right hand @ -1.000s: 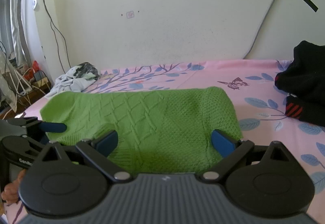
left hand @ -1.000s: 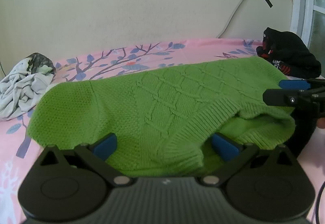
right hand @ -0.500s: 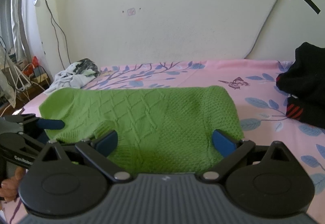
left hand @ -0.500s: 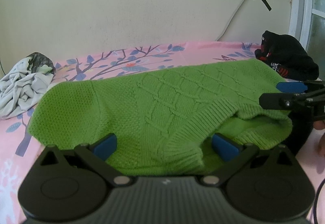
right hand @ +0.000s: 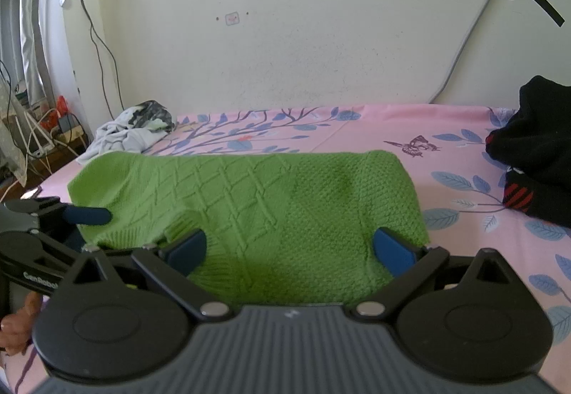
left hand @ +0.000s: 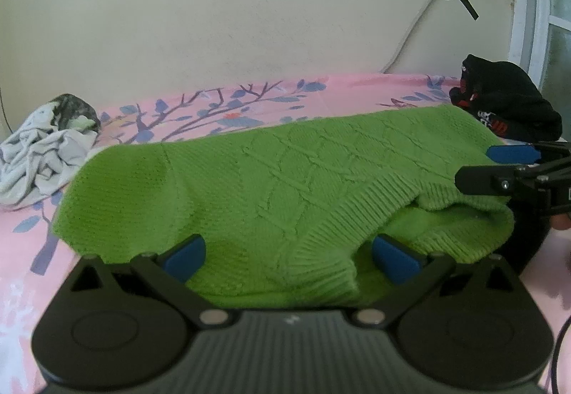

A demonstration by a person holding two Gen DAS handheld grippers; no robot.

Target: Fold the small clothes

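Note:
A green knitted sweater point(left hand: 285, 180) lies folded on the pink floral bed, also in the right wrist view point(right hand: 257, 201). My left gripper point(left hand: 289, 256) is open, its blue pads straddling the sweater's near ribbed edge. My right gripper point(right hand: 289, 249) is open over the sweater's near edge at its other end. Each gripper shows at the side of the other's view: the right one point(left hand: 510, 165) at the sweater's right end, the left one point(right hand: 71, 215) at its left end.
A crumpled white and grey garment point(left hand: 43, 147) lies at the far left of the bed point(right hand: 446, 130). A black garment with red print point(right hand: 535, 151) sits at the right. The wall runs close behind the bed. Cables and a rack point(right hand: 32, 130) stand left of the bed.
Both grippers have drawn back slightly and lowered; the sweater sits a bit farther from each camera. Both stay open. The sweater's shape is unchanged.

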